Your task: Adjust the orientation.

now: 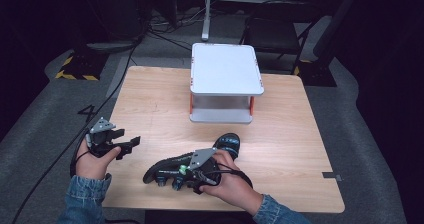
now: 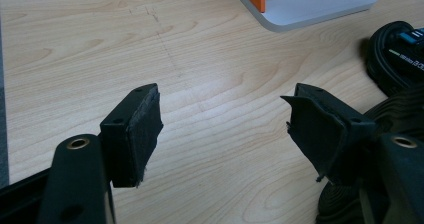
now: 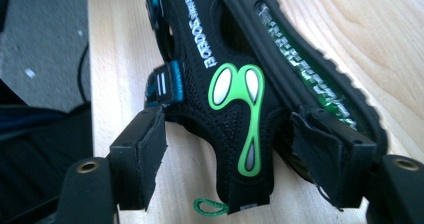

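right claw (image 3: 227,159) wide around the heel of the black sandal (image 3: 235,84) lying on its side at the desk (image 1: 165,109) near edge, pads not pressing. left claw (image 2: 222,134) wide, empty, over bare desk.

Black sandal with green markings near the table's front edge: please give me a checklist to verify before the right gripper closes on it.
1. Black sandal with green markings between right gripper jaws: ok.
2. Right gripper pads pressing on it: not ok, left pad stands clear.
3. Left gripper open with nothing between its jaws: ok.
4. Second black sandal lies clear of the grasp: ok.
5. White two-level shelf with orange posts top free: ok.
6. Sandal fully on wooden table: cannot tell.
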Demonstrator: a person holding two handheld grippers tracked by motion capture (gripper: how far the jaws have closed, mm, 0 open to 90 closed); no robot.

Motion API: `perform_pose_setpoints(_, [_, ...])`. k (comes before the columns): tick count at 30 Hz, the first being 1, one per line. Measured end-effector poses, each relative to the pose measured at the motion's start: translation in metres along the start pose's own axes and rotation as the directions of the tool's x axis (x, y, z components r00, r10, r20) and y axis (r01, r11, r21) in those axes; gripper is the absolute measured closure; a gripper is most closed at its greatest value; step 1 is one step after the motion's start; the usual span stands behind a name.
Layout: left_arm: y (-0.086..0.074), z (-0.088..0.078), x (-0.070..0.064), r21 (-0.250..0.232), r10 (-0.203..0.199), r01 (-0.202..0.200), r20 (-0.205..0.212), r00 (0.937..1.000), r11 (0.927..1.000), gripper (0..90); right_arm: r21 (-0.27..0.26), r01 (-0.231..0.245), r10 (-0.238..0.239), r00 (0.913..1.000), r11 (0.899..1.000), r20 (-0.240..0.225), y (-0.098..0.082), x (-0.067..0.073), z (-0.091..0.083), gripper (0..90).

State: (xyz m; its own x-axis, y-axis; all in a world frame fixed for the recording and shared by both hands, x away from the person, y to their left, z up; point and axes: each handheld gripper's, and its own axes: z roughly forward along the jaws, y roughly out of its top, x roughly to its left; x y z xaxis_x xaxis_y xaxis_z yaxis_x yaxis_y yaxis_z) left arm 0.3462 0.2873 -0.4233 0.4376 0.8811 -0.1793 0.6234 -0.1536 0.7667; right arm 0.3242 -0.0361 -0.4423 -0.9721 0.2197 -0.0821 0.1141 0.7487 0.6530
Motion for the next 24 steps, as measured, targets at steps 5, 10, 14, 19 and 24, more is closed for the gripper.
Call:
perform_pose_setpoints(5, [0.001, 0.003, 0.001, 0.005, 0.003, -0.003, 0.006, 1.0, 1.0, 29.0, 0.073, 0.051, -0.055, 0.9966, 0.996, 0.061, 0.001, 0.003, 0.005, 47.2])
perform_pose_setpoints(10, [0.002, 0.006, 0.0, 0.013, 0.008, -0.008, 0.014, 0.9999, 0.9999, 28.9, 0.101, 0.033, -0.041, 0.9966, 0.994, 0.072, -0.001, -0.002, 0.007, 66.1])
perform_pose_setpoints(14, [0.002, 0.007, 0.0, 0.011, 0.005, -0.005, 0.014, 0.9999, 0.9999, 28.9, 0.034, -0.011, 0.009, 0.9983, 0.999, 0.057, 0.002, -0.001, 0.001, 68.1])
perform_pose_setpoints(19, [0.003, 0.008, 0.001, 0.01, 0.011, -0.011, 0.014, 0.9998, 0.9999, 28.9, -0.104, -0.059, 0.062, 0.9976, 0.993, 0.03, 0.011, -0.004, -0.006, 69.5])
perform_pose_setpoints(24, [0.002, 0.007, 0.002, 0.0, 0.006, -0.006, 0.011, 0.9999, 1.0, 29.0, -0.231, -0.034, 0.05, 0.9966, 0.972, 0.066, 0.023, -0.004, -0.022, 70.7])
